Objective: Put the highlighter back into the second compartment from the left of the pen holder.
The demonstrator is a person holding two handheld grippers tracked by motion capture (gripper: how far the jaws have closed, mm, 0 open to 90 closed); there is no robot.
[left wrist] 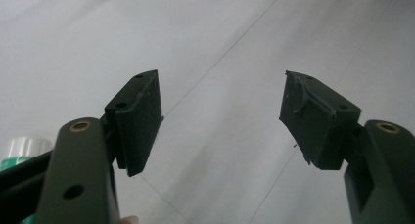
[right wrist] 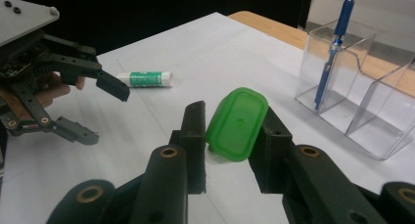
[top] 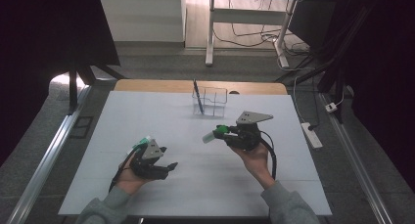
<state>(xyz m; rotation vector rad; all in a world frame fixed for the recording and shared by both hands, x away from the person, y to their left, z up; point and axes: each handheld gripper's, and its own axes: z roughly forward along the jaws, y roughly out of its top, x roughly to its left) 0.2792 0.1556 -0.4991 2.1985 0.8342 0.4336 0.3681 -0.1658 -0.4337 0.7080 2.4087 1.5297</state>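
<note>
My right gripper (right wrist: 230,112) is shut on a white tube with a flat green cap (right wrist: 237,123), held above the table with the cap end facing the camera. In the high view this gripper (top: 221,134) hovers right of centre, and the tube (top: 209,137) sticks out to its left. My left gripper (left wrist: 222,92) stands open over bare white table with nothing between its jaws. It is low at the front left (top: 169,157). A green-and-white glue stick (right wrist: 147,78) lies on the table just behind it, also seen as a glue stick (top: 142,142) in the high view.
A clear plastic organizer (top: 213,102) with several compartments stands at the back centre, a blue pen (top: 195,94) upright in its left cell. In the right gripper view the organizer (right wrist: 372,111) and pen (right wrist: 333,53) are ahead to the right. The white tabletop (top: 195,194) has a wooden far edge.
</note>
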